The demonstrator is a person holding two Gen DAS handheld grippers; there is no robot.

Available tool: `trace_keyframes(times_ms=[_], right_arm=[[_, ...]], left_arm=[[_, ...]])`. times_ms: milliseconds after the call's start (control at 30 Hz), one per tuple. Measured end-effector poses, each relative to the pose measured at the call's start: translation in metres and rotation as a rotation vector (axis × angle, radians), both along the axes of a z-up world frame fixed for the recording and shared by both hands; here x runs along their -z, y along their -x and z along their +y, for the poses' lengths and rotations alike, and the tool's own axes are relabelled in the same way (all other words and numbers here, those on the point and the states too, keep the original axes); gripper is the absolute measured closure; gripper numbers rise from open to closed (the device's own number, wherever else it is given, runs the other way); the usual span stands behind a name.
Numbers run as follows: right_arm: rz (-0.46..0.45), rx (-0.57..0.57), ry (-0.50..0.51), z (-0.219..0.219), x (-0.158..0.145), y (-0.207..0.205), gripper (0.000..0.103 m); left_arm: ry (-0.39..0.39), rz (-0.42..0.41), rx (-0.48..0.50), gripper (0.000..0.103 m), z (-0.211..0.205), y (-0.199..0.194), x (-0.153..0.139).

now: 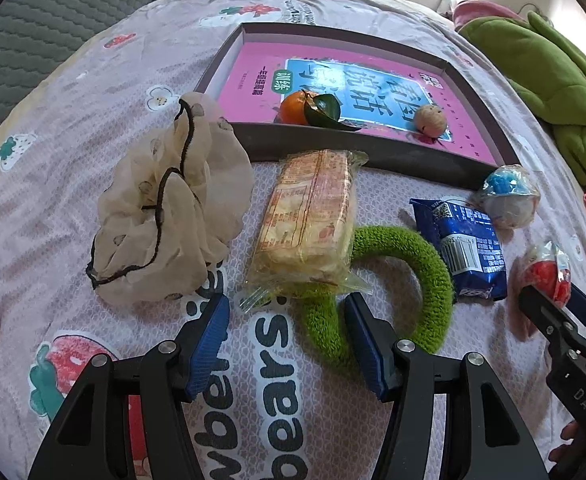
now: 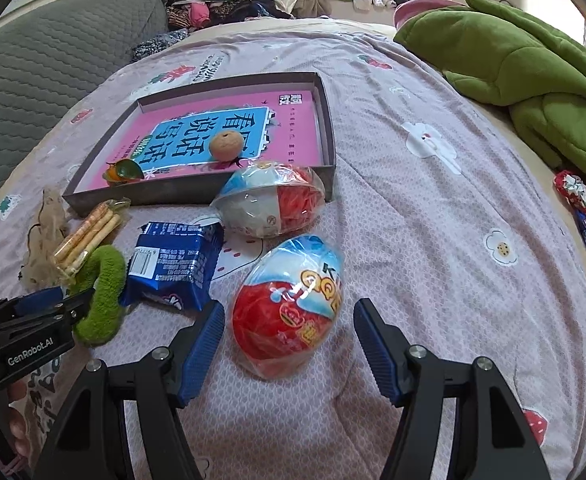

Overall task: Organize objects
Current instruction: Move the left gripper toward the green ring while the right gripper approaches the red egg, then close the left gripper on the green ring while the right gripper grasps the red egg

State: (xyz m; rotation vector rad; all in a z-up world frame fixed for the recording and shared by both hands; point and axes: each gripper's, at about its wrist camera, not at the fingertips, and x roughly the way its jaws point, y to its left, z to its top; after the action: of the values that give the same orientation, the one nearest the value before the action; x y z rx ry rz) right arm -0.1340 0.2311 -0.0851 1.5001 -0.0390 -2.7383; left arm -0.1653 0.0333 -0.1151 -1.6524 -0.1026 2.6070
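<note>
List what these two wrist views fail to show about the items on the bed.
- Green ring: left wrist view, its far side is under the yellow snack pack and its near side is behind the left gripper.
- Red egg: left wrist view, partly behind the right gripper.
- Tangerine: right wrist view, mostly hidden by the box wall.
- Wrapped sweets: right wrist view, cut off at the edge and too small to read.

We read "GenRobot.AI" on the left gripper (image 2: 57, 304) and "DAS" on the right gripper (image 1: 553, 304) — "bears" ran across the bedsheet (image 1: 281, 344), and large Chinese characters covered the pink book (image 2: 229, 128) in the tray.
</note>
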Motion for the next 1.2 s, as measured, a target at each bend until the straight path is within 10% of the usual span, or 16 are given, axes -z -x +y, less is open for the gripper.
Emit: trace_keyframes(times_ms=[400,667,1200], right_arm=[[-0.001,-0.006,-0.023,-0.003,0.011,0.005,0.046],[0.004,-0.029,0.016,-0.003,0.006,-0.002,0.047],[0.059,-0.045,0.066,-0.007,-0.018,-0.020,0.047]], left_arm=[[-0.016,-0.003,-0.004,0.045,0.000,-0.003,0.001],[-0.036,-0.006,0.050,0.087,0.010,-0.013,-0.006],[-0.087,0.034,0.095,0.090,0.007,-0.030,-0.025]])
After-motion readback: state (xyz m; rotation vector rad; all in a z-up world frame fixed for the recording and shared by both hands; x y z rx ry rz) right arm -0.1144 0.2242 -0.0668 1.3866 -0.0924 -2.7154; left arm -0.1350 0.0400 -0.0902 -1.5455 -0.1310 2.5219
